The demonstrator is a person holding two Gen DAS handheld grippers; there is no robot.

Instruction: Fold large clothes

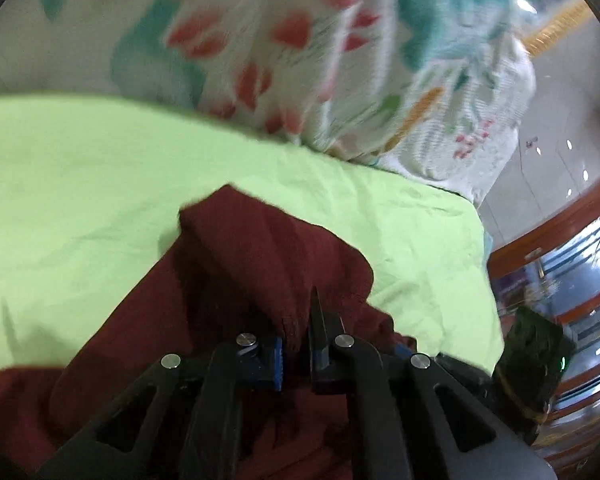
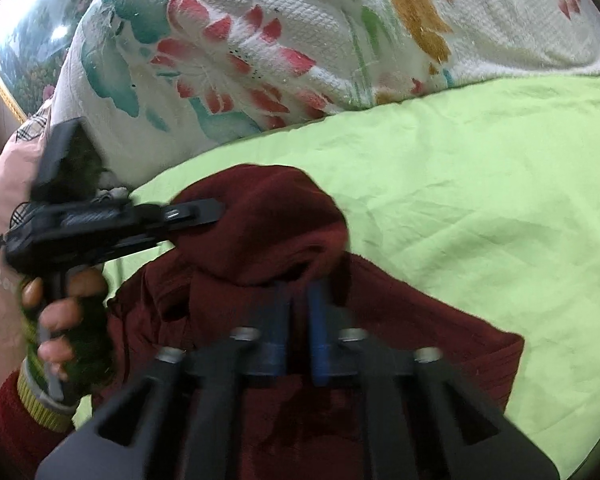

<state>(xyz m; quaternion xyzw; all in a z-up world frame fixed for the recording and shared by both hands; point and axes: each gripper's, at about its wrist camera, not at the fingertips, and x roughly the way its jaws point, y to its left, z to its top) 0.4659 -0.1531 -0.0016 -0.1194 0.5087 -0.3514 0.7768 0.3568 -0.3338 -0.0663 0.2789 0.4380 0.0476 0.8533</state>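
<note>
A dark red garment (image 1: 256,264) lies bunched on a light green sheet (image 1: 80,184). My left gripper (image 1: 298,320) is shut on a fold of the garment, cloth pinched between its blue-padded fingers. In the right wrist view the garment (image 2: 268,220) is lifted into a hump. My right gripper (image 2: 298,292) is shut on its edge just below the hump. The left gripper (image 2: 188,214) shows there too, held by a gloved hand, its tip buried in the left side of the hump.
A white floral quilt (image 2: 300,40) is piled behind the green sheet (image 2: 480,200). The bed edge, tiled floor and an orange wooden frame (image 1: 560,232) lie to the right in the left wrist view. A pink pillow (image 2: 8,184) sits at far left.
</note>
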